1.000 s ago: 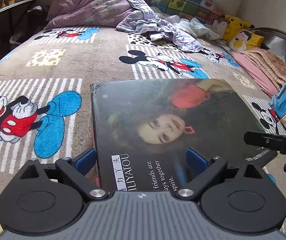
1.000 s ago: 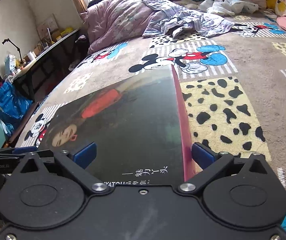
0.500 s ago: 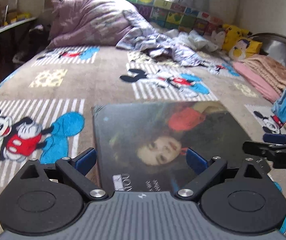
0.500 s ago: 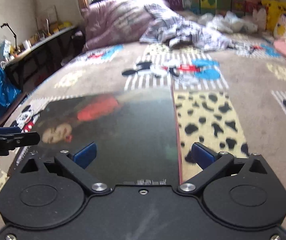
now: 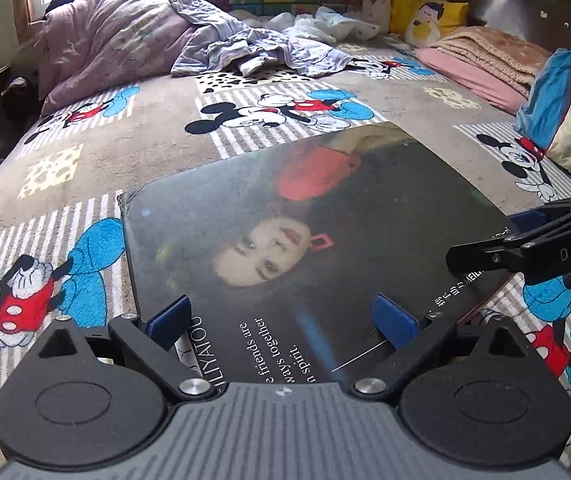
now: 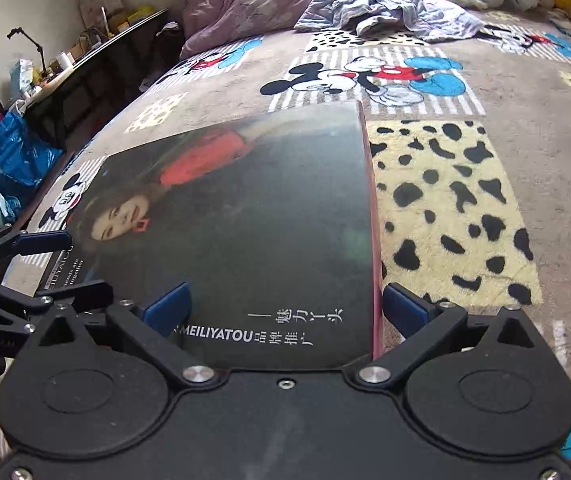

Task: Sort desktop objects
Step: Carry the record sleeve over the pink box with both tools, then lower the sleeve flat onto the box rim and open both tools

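A large dark magazine with a woman's face on the cover lies flat on the Mickey Mouse bedspread. It also shows in the right wrist view, with a pink edge on its right side. My left gripper is open and hangs over the magazine's near edge. My right gripper is open over another edge of the same magazine, and shows from the side in the left wrist view. Neither gripper holds anything.
A purple quilt and crumpled clothes lie at the far end of the bed. Plush toys, folded blankets and a pillow sit to the right. A cluttered desk and a blue bag stand at the left.
Both grippers tilted up and back down over the magazine, ending slightly shifted. The magazine stays flat on the bed. Both stay open.
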